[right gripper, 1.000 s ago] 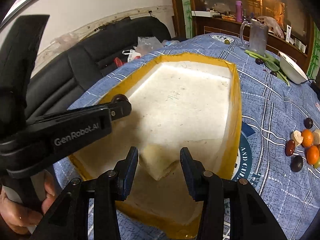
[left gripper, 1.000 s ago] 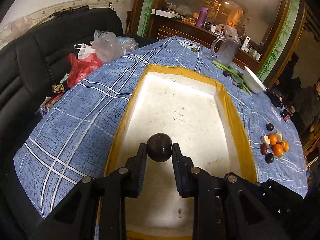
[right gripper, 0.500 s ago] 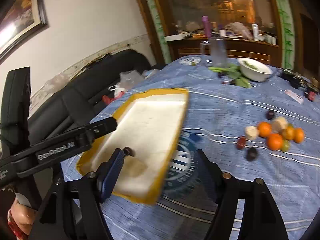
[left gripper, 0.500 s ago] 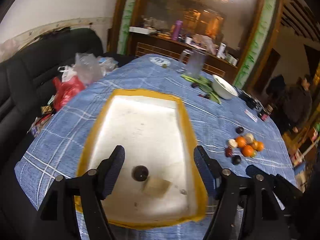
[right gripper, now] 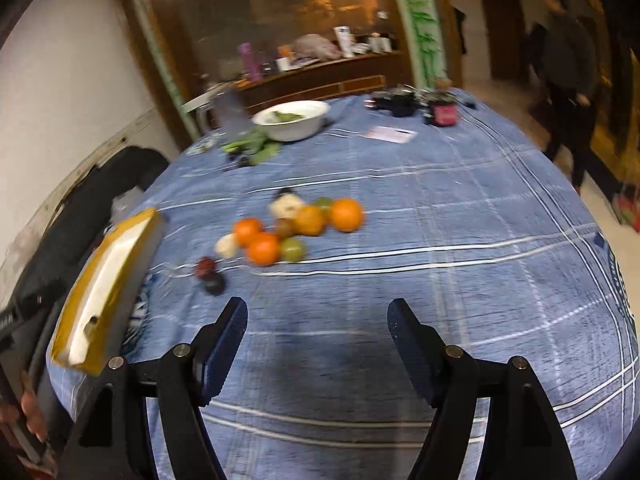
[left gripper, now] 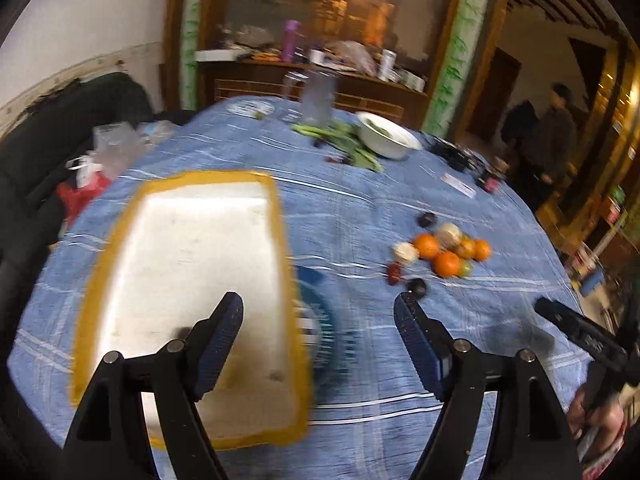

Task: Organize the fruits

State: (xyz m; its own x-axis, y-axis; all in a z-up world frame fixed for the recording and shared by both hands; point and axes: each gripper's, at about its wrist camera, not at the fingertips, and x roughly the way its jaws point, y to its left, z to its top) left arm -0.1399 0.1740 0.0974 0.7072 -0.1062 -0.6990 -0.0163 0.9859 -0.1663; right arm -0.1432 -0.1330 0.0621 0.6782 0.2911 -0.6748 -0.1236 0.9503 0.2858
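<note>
A white foam tray with a yellow rim [left gripper: 184, 264] lies on the blue checked tablecloth; it also shows at the left in the right wrist view [right gripper: 108, 280]. A dark round fruit [left gripper: 183, 334] lies inside it, partly hidden behind my left finger. A pile of fruit [left gripper: 444, 252] with oranges, pale pieces, green ones and dark plums lies to the tray's right, also in the right wrist view [right gripper: 280, 232]. My left gripper [left gripper: 319, 320] is open and empty above the tray's near right edge. My right gripper [right gripper: 317, 322] is open and empty above bare cloth, short of the pile.
A white bowl [left gripper: 386, 140] with greens, a glass jug [left gripper: 316, 98] and small items stand at the far side. Plastic bags [left gripper: 96, 160] lie on the black sofa at the left. People stand at the right doorway [right gripper: 568, 64].
My left gripper let go of the dark fruit into the tray, opened wide and rose. Both grippers swung right toward the fruit pile; the right one also opened wide.
</note>
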